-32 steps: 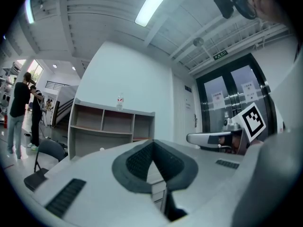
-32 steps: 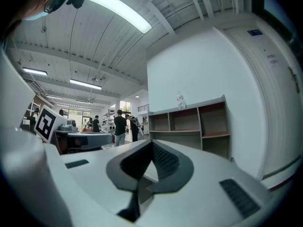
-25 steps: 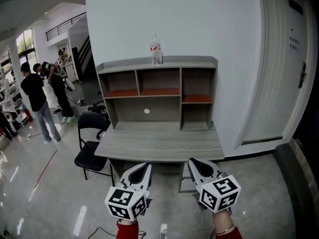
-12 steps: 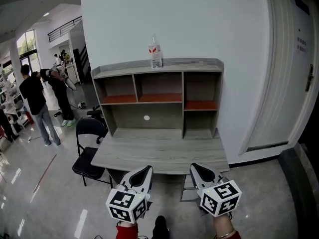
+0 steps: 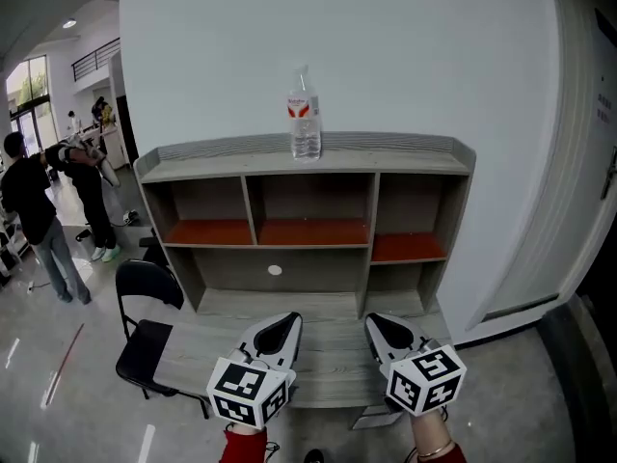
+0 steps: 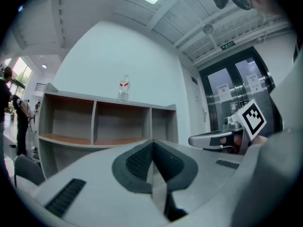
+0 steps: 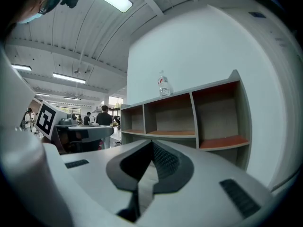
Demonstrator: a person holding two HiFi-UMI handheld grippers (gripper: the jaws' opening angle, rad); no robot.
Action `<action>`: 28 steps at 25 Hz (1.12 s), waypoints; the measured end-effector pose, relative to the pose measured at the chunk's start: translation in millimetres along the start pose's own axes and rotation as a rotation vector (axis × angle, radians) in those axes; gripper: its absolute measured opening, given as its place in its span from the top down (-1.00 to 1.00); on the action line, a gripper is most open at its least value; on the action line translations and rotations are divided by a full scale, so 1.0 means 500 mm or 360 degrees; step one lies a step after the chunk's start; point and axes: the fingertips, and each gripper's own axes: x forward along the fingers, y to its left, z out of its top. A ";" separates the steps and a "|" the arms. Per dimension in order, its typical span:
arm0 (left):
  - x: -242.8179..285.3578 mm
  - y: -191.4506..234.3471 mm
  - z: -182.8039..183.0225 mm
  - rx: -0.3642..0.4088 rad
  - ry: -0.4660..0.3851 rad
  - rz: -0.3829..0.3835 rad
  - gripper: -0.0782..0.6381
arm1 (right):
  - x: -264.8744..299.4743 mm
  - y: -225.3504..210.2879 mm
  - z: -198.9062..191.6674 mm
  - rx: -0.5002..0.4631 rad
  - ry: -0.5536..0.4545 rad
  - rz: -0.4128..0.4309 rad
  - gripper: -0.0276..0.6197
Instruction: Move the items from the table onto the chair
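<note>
A water bottle (image 5: 304,116) with a red-and-white label stands upright on the top board of the shelf unit (image 5: 231,162), in the upper middle of the head view, against the white wall. The compartments below it are bare, with orange-brown floors. The shelf unit sits at the back of a grey wood-grain desk (image 5: 328,340), whose surface fills the lower middle of the frame.

A black folding chair (image 5: 145,331) stands at the lower left of the frame, just beside the desk's left end, well apart from the bottle.

The left gripper (image 5: 282,319) and the right gripper (image 5: 379,323) are held side by side over the front of the desk at the bottom of the frame, each with its marker cube nearest the camera. In the left gripper view the left gripper (image 6: 151,148) has its jaws closed together with nothing between them, and the bottle (image 6: 123,88) shows small in the upper middle. In the right gripper view the right gripper (image 7: 151,148) also has its jaws together and empty, with the bottle (image 7: 164,85) above the shelf's top edge.

At the far left of the head view two people (image 5: 34,210) in dark clothes stand on a shiny floor.
</note>
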 end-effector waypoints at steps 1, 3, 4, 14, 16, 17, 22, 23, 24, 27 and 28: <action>0.026 0.019 0.010 0.0016 -0.0008 -0.0019 0.76 | 0.030 -0.011 0.008 -0.0005 0.0003 -0.0006 0.88; 0.070 0.055 0.023 0.0042 -0.0013 -0.0043 0.76 | 0.082 -0.028 0.017 -0.0014 0.0016 -0.0019 0.88; 0.090 0.070 0.028 0.0044 -0.0016 -0.0049 0.76 | 0.104 -0.036 0.019 -0.0016 0.0024 -0.0022 0.88; 0.253 0.172 0.158 0.0070 -0.0146 -0.0068 0.76 | 0.252 -0.117 0.046 -0.0031 0.0066 0.0021 0.88; 0.293 0.204 0.261 0.0064 -0.0276 -0.0065 0.67 | 0.269 -0.129 0.060 -0.0043 0.0057 0.0031 0.88; 0.316 0.220 0.310 0.0061 -0.0320 -0.0053 0.49 | 0.276 -0.133 0.065 -0.0045 0.0051 0.0037 0.88; 0.443 0.303 0.434 0.0106 -0.0265 0.0148 -0.13 | 0.292 -0.144 0.078 -0.0034 0.0032 0.0061 0.88; 0.465 0.315 0.438 0.0080 -0.0240 0.0157 -0.16 | 0.292 -0.145 0.079 -0.0034 0.0029 0.0065 0.88; 0.483 0.323 0.440 0.0049 -0.0223 0.0154 -0.17 | 0.292 -0.146 0.079 -0.0034 0.0026 0.0069 0.88; 0.515 0.341 0.443 0.0028 -0.0198 0.0165 -0.18 | 0.291 -0.149 0.076 -0.0037 0.0027 0.0076 0.88; 0.522 0.346 0.446 0.0031 -0.0193 0.0176 -0.18 | 0.291 -0.151 0.075 -0.0040 0.0029 0.0076 0.88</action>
